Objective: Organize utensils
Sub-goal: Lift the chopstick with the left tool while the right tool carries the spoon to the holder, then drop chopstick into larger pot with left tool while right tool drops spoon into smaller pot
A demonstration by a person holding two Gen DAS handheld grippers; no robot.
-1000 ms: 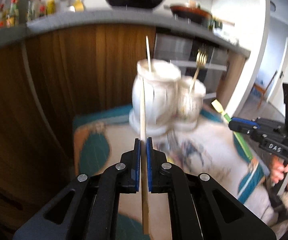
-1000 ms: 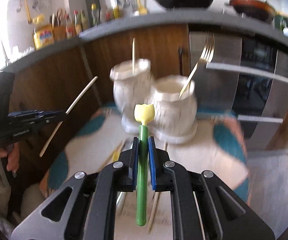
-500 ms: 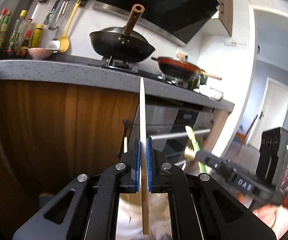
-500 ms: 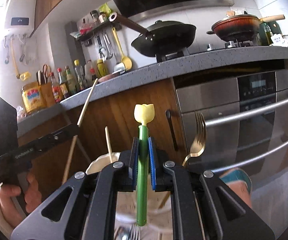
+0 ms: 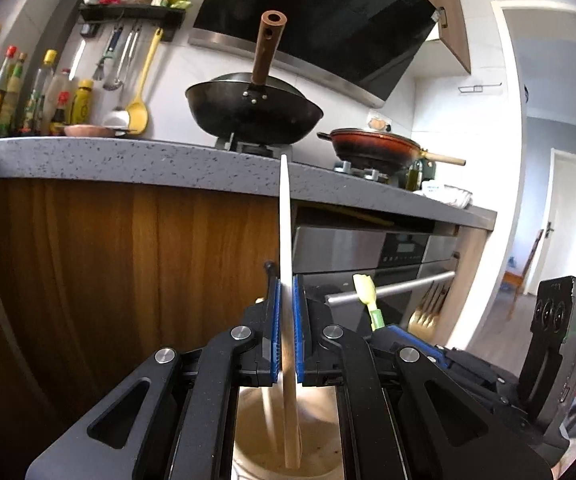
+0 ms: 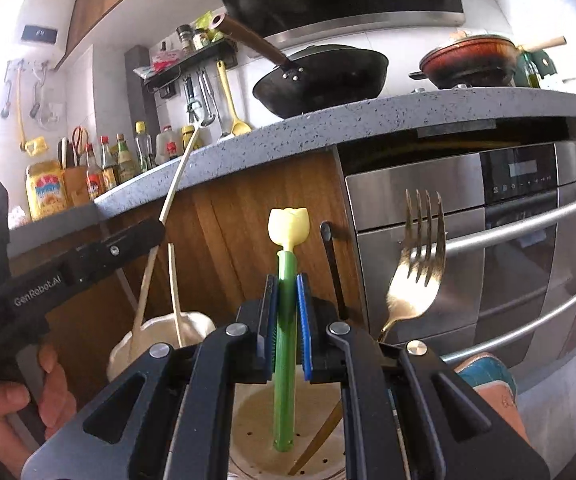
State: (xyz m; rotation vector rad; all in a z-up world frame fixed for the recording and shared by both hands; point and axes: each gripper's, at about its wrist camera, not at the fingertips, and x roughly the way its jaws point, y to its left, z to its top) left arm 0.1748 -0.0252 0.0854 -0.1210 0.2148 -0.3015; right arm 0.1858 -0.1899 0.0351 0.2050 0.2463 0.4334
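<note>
On my left, the left gripper (image 5: 285,334) is clamped tight on a pale wooden chopstick (image 5: 285,232), and compared with a second ago, when I was looking down at both holders from a little way off, I have now brought it right over the left holder (image 6: 159,338): the chopstick's lower end hangs inside the cream cup below my fingers, beside the chopstick already standing there (image 6: 175,288). I can't tell whether the tip touches the bottom. Moving right, the right gripper (image 6: 285,324) is closed just as firmly on the green utensil with the yellow tulip end (image 6: 285,264), which has likewise come from mid-air above the mat to dipping into the perforated right holder (image 6: 255,440), next to the gold fork (image 6: 418,276) leaning in it. So both pieces look sorted by type and, I judge, ready for release; opening gently should let them settle without tipping.
</note>
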